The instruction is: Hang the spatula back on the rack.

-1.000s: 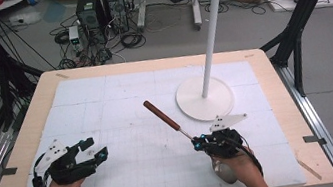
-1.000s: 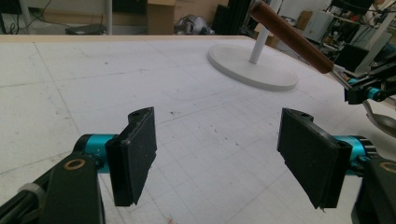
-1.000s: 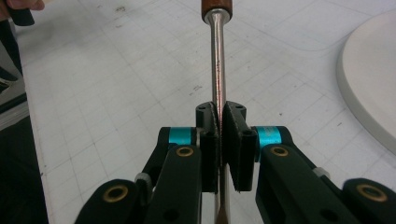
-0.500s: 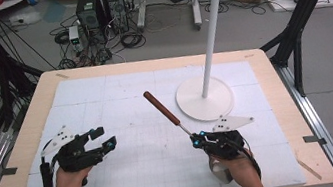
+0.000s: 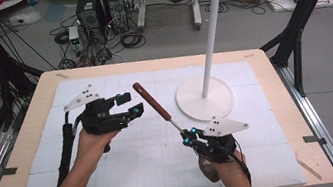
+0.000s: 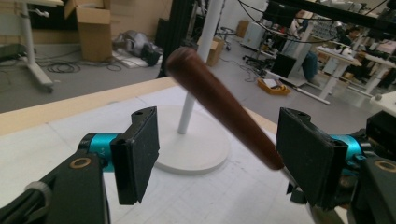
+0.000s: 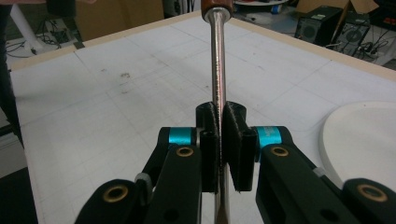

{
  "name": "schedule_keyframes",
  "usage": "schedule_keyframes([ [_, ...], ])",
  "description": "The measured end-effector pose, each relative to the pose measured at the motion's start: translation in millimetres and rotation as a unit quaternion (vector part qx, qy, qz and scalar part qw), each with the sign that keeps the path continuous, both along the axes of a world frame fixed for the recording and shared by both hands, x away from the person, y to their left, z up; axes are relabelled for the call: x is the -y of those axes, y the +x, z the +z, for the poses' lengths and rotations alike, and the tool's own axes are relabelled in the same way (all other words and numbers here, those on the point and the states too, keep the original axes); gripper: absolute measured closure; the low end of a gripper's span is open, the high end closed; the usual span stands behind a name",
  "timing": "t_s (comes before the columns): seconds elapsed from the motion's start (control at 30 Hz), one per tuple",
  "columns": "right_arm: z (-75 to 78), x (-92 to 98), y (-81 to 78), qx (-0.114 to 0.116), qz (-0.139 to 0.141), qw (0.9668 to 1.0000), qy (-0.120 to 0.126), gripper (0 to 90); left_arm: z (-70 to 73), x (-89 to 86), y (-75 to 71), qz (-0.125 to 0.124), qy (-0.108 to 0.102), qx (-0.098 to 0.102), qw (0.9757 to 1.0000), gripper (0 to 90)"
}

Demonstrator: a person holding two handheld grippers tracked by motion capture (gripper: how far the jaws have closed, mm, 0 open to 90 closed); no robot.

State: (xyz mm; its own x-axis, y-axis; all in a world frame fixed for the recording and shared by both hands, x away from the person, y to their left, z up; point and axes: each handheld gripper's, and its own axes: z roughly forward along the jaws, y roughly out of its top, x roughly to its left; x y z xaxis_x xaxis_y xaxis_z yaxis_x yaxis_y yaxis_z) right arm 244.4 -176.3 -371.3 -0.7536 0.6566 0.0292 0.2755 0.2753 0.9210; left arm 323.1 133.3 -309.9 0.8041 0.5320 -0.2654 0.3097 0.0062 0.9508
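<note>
A tool with a brown wooden handle and a thin metal shaft slants up and to the left over the white mat. My right gripper is shut on the shaft's lower part; in the right gripper view the pads pinch the shaft. My left gripper hangs open just left of the handle. In the left gripper view the handle crosses ahead of the wide jaws without touching them.
A white stand with a round base and a tall pole topped by hooks stands at the back right of the mat. The wooden table edge frames the mat. Computers and cables lie on the floor beyond.
My left gripper has risen and travelled right, up to the tool's handle. The right gripper has lifted the tool slightly and still grips the shaft.
</note>
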Motion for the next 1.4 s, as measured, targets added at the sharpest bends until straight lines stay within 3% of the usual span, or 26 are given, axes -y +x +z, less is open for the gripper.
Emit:
schedule_keyframes([
  [0.3, 4.0, -0.6, -5.0, 0.008, 0.002, 0.9999, 0.008, 84.7, 6.6, 15.3, 11.3, -0.004, -0.008, -0.028, 0.9996, 33.9],
  [0.63, 4.2, -2.9, -6.6, 0.011, 0.003, 0.9999, 0.007, 84.6, 14.1, 23.1, 13.4, -0.022, -0.026, -0.037, 0.9988, 58.4],
  [0.73, 4.2, -3.2, -6.6, 0.011, 0.001, 0.9999, 0.005, 84.6, 16.5, 23.5, 11.8, -0.021, -0.027, -0.038, 0.9987, 60.1],
  [1.0, 6.1, -6.0, -7.2, 0.016, 0.006, 0.9998, 0.010, 84.6, 31.3, 29.3, 3.4, -0.044, -0.048, -0.030, 0.9974, 67.4],
  [1.17, 8.8, -6.4, -8.1, 0.020, 0.011, 0.9996, 0.015, 84.5, 45.5, 37.2, -4.9, -0.073, -0.058, -0.016, 0.9956, 70.5],
  [1.4, 15.1, -5.3, -10.8, 0.030, 0.014, 0.9992, 0.022, 84.3, 56.6, 42.5, -11.0, -0.093, -0.066, 0.003, 0.9935, 72.3],
])
